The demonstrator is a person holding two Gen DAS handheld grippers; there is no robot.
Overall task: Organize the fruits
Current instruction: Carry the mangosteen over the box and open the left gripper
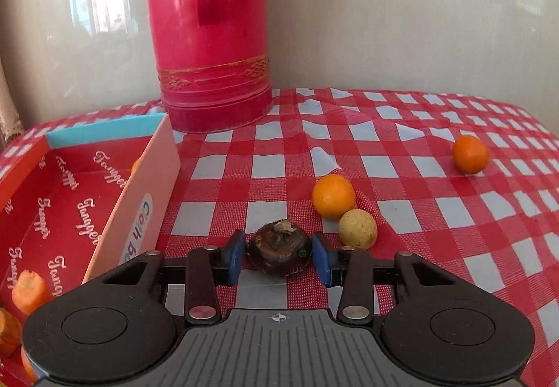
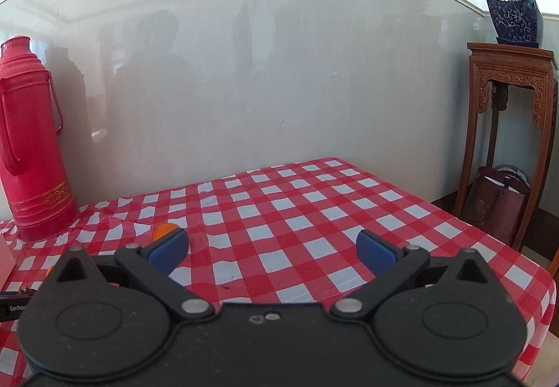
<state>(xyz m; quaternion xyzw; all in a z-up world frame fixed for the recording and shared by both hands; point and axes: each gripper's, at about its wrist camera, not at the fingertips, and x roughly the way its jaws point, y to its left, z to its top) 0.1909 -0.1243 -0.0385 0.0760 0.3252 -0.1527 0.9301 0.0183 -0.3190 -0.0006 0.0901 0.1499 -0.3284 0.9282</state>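
A dark brown water chestnut (image 1: 277, 249) lies on the red-and-white checked tablecloth (image 1: 401, 156). My left gripper (image 1: 278, 256) is shut on it, one blue pad against each side. Just beyond it to the right sit an orange (image 1: 333, 196) and a small yellowish round fruit (image 1: 358, 229), touching each other. Another orange (image 1: 470, 153) lies farther right. At the left stands an open red box (image 1: 52, 198) holding carrot pieces (image 1: 29, 291). My right gripper (image 2: 272, 249) hovers open over the cloth with nothing between its fingers. An orange (image 2: 164, 230) peeks out behind its left finger.
A tall red thermos (image 1: 209, 37) stands against the wall behind the box, also visible as the thermos (image 2: 28, 149) at the left of the right wrist view. A carved wooden stand (image 2: 506, 114) bearing a potted plant (image 2: 513, 2) is beyond the table's right edge.
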